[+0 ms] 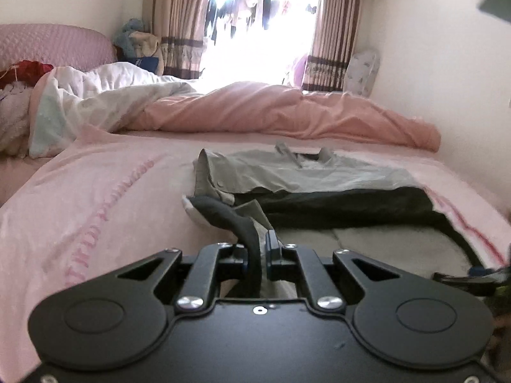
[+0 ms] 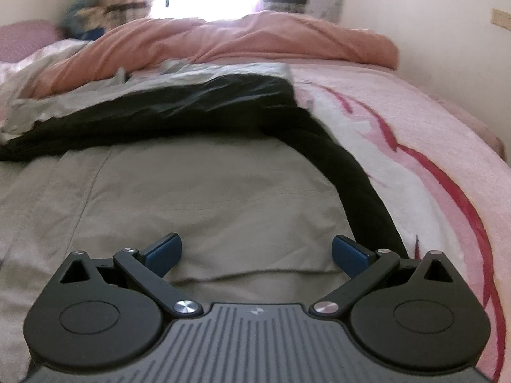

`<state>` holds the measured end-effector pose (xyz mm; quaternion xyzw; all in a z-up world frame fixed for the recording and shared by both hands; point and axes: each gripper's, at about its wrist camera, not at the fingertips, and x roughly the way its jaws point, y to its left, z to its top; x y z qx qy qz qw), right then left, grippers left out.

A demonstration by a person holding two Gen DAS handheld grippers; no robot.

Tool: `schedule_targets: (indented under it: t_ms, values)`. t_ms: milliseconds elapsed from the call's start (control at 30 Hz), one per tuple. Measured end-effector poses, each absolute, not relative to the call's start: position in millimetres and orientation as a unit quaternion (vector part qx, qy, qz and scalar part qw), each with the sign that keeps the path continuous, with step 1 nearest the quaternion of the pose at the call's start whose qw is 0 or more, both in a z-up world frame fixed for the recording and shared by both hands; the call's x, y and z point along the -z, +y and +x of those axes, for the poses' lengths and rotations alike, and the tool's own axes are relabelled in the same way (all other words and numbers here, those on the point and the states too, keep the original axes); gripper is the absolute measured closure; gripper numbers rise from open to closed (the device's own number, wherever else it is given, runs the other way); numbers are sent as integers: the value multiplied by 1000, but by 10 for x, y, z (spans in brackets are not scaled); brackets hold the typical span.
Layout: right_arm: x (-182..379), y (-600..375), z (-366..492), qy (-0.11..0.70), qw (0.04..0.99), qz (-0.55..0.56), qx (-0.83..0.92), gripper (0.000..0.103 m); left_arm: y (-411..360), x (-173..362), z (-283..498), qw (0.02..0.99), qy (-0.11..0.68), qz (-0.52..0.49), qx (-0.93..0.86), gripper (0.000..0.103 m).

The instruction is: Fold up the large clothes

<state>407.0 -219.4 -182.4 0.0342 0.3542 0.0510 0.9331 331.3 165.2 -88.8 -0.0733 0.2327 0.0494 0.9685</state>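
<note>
- Lying across a pink blanket [image 1: 95, 191] on a bed, a large grey jacket [image 1: 303, 172] with a black lining fills the centre of the left wrist view; its collar end points toward the top of the frame.
- At the bottom centre of that view, the left gripper [image 1: 257, 255] has its two fingers drawn close together, pinching a dark band of the jacket's edge that curves up and to the left out of the grip.
- At the lower right edge of the same view, a dark, blurred piece of hardware is partly visible; what it is cannot be told.
- Behind the jacket, a rumpled salmon-pink duvet [image 1: 287, 111] runs across the middle of the frame, with a white quilt [image 1: 95, 95] bunched at the left.
- At the top centre, a bright window [image 1: 262, 16] glows between striped brown curtains [image 1: 179, 22].
- In the right wrist view, the jacket's grey outer cloth [image 2: 207, 198] fills the centre and lower left, lying fairly flat.
- A black strip of the jacket [image 2: 361, 178] curves from the upper centre down to the lower right, just beside the right-hand finger.
- The right gripper [image 2: 257, 255], at the bottom centre, has its blue-padded fingers [image 2: 166, 252] spread wide apart above the grey cloth, with nothing held between them.
- To the right, the blanket shows white with red swirling lines [image 2: 431, 175].
</note>
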Motion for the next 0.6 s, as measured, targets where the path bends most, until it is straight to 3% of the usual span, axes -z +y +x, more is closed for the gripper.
schedule_targets:
  t_ms: [200,300,367,433,500,600]
  values:
    - [1757,-2503,3678,361,930,39,-60,0,1866,1579,3473,939,317,-86,-97,94]
    - [1670,-2799,3365,333,940,60,-42,0,1974,1728,3329,930,337,-107,-97,88]
    - [1695,-3022,3290,375,922,76,-50,0,1991,1725,3222,929,345,-101,-91,75]
    - [1797,-3193,3294,441,889,107,-63,0,1977,1711,3144,925,357,-101,-77,19]
    - [1790,-3189,3167,423,897,77,-102,0,1923,1728,3056,923,365,-107,-55,5]
    - [1822,-3078,3120,431,894,29,-118,0,1802,1810,3025,920,383,-78,-31,0]
